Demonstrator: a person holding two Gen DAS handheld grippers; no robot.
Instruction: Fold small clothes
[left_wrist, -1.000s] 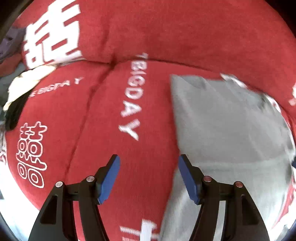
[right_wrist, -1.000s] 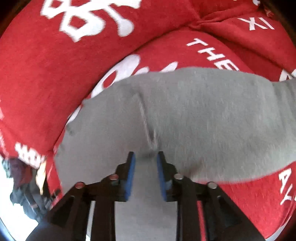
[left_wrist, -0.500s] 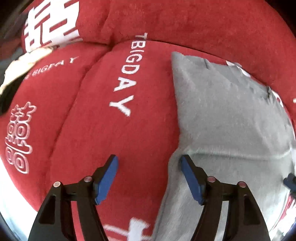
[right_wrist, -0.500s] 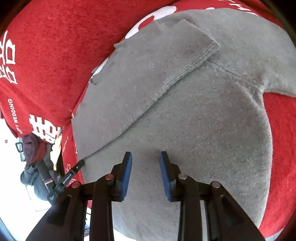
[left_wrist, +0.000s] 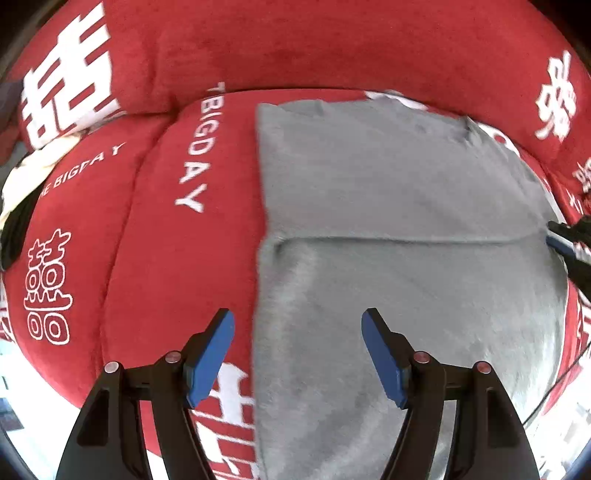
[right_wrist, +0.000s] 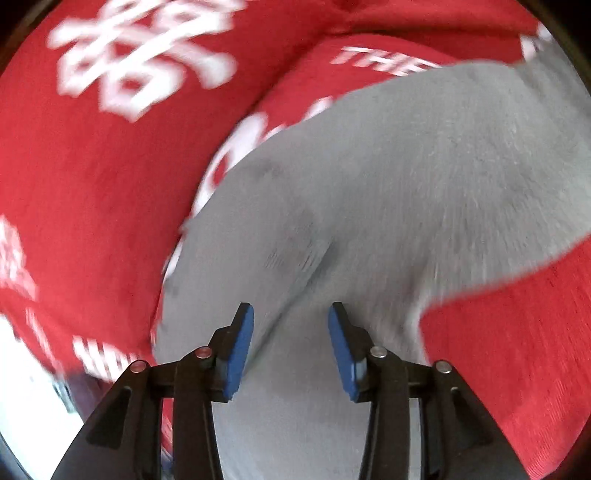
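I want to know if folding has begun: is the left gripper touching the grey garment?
Cannot tell: in the left wrist view the open left gripper straddles the grey garment's edge; depth unclear.

A garment (left_wrist: 388, 229) lies spread flat on a cushion (left_wrist: 155, 258). In the left wrist view a back cushion (left_wrist: 295, 44) rises behind the garment, bare cushion lies to its left, and a heap of other clothes (left_wrist: 18, 192) sits on the cushion's far left edge, well apart from the garment.

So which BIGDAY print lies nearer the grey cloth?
The larger BIGDAY print running down beside the grey cloth's left edge; the smaller, slanted one lies farther left.
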